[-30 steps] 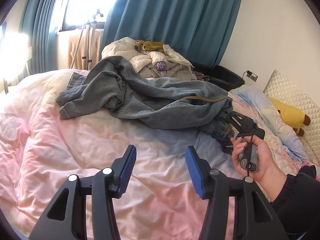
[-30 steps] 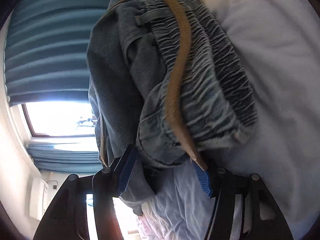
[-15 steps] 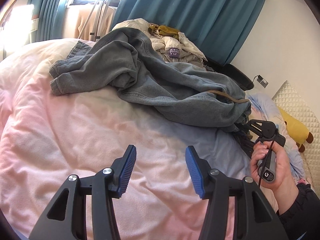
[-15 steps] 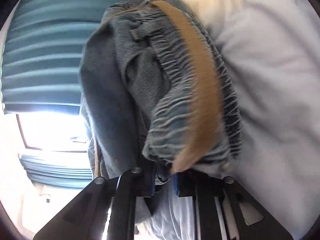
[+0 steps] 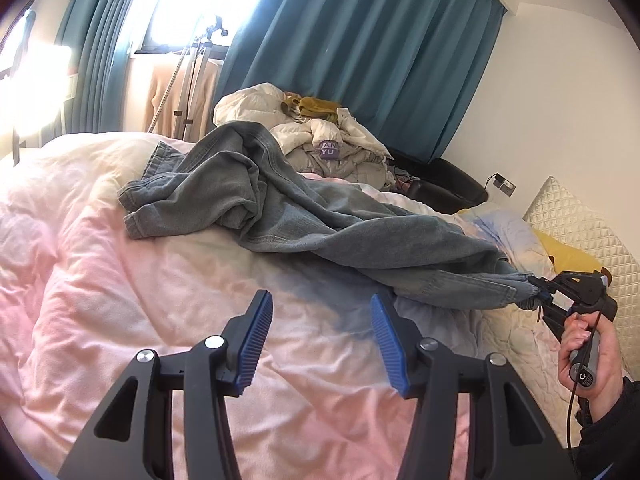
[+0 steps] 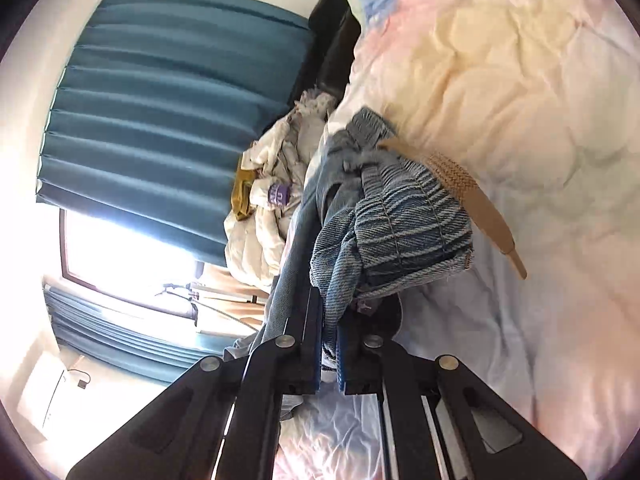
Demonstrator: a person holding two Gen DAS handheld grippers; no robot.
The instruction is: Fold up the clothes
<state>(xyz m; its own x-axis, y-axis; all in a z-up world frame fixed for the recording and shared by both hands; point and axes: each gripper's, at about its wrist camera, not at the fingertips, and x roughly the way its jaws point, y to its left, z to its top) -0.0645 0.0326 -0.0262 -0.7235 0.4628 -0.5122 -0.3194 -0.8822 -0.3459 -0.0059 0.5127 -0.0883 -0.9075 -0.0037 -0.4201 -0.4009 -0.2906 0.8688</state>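
Right gripper (image 6: 329,354) is clamped on the waistband end of the jeans (image 5: 320,216), which stretch across the pink duvet (image 5: 120,300). Left gripper (image 5: 320,332) hangs over the duvet w/ its 2 fingers spread, gripping nothing.

Strong daylight enters through the window (image 5: 188,4), which is overexposed to white in both views. Glare washes the wall beside the window. Fisheye bending and dark corners surround each frame; focus is sharp.
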